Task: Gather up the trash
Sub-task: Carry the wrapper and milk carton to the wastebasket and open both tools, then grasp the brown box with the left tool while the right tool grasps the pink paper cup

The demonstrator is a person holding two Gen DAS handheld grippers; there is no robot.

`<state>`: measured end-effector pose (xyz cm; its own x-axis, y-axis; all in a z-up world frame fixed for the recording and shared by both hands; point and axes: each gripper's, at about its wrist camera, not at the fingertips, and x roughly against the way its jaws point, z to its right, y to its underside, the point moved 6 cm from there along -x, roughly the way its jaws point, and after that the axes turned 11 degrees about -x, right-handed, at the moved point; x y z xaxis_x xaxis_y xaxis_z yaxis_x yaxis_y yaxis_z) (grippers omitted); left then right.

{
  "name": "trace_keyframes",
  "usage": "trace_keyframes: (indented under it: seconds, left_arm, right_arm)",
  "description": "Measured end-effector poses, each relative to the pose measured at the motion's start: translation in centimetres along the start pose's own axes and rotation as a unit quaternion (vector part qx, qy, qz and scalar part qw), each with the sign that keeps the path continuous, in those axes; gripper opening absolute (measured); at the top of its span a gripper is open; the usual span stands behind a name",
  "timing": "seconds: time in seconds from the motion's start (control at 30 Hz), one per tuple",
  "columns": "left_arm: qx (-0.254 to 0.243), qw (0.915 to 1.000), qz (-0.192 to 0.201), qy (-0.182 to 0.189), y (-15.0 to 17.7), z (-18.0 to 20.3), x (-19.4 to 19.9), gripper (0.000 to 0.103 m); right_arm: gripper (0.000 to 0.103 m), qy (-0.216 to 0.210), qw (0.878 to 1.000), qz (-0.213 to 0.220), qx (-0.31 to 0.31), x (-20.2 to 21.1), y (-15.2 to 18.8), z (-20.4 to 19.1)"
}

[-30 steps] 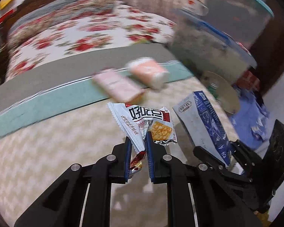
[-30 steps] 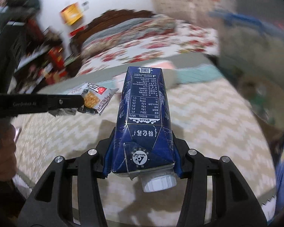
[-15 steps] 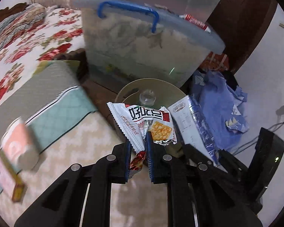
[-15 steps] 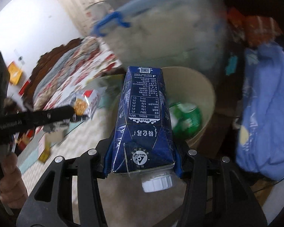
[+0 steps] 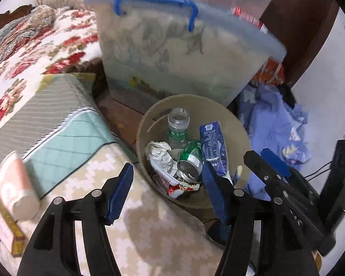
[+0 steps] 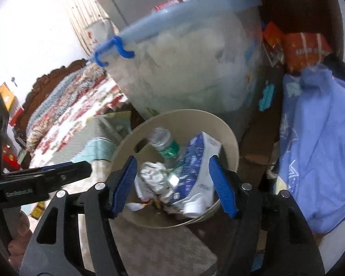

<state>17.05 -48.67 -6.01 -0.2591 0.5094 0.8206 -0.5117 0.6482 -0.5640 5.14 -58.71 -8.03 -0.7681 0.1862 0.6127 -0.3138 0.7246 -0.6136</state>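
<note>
Now both tools hang over the bin so drops land inside: the left tool [image 5: 168, 184] is spread apart and empty above the snack wrapper [image 5: 172, 181]; beside it the right tool [image 6: 172, 184], likewise apart, overlooks the blue carton [image 6: 193, 168] inside the bin [image 6: 230, 138].
</note>
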Motion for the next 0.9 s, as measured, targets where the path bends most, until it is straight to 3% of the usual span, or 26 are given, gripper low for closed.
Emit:
trace_keyframes:
  seconds: [0.17,0.27,0.37,0.47,0.57,0.63,0.73,0.9]
  left_arm:
    - [0.043,0.9975,0.056,-0.005,3.0,-4.6,7.6,0.059]
    - [0.084,0.9903,0.085,-0.07,6.2,-9.6,12.2,0.059]
    - [0.167,0.9748,0.075,-0.127,10.0,-16.0,14.7,0.059]
    - [0.244,0.9562,0.03,-0.159,13.7,-21.6,14.0,0.058]
    - [0.266,0.9459,-0.008,-0.186,15.4,-24.6,12.0,0.06]
    - [0.272,0.9463,-0.023,-0.173,15.5,-25.3,10.4,0.06]
    - [0.254,0.9442,-0.045,-0.204,15.3,-25.9,9.0,0.064]
    - [0.259,0.9409,-0.041,-0.215,15.4,-26.6,8.0,0.078]
  right_arm:
    - [0.056,-0.065,0.997,-0.031,0.029,1.2,1.3,-5.0]
    - [0.052,-0.116,0.989,-0.077,0.047,0.7,3.0,-9.0]
    - [0.048,-0.16,0.977,-0.132,0.055,-1.0,4.8,-13.1]
    - [0.048,-0.179,0.968,-0.163,0.071,-3.2,6.3,-16.9]
    - [0.048,-0.183,0.962,-0.189,0.077,-5.8,7.6,-20.0]
    - [0.05,-0.182,0.959,-0.202,0.079,-7.3,8.4,-21.5]
    - [0.05,-0.176,0.956,-0.216,0.091,-9.4,9.5,-23.2]
    - [0.05,-0.198,0.945,-0.257,0.049,-13.2,10.2,-24.2]
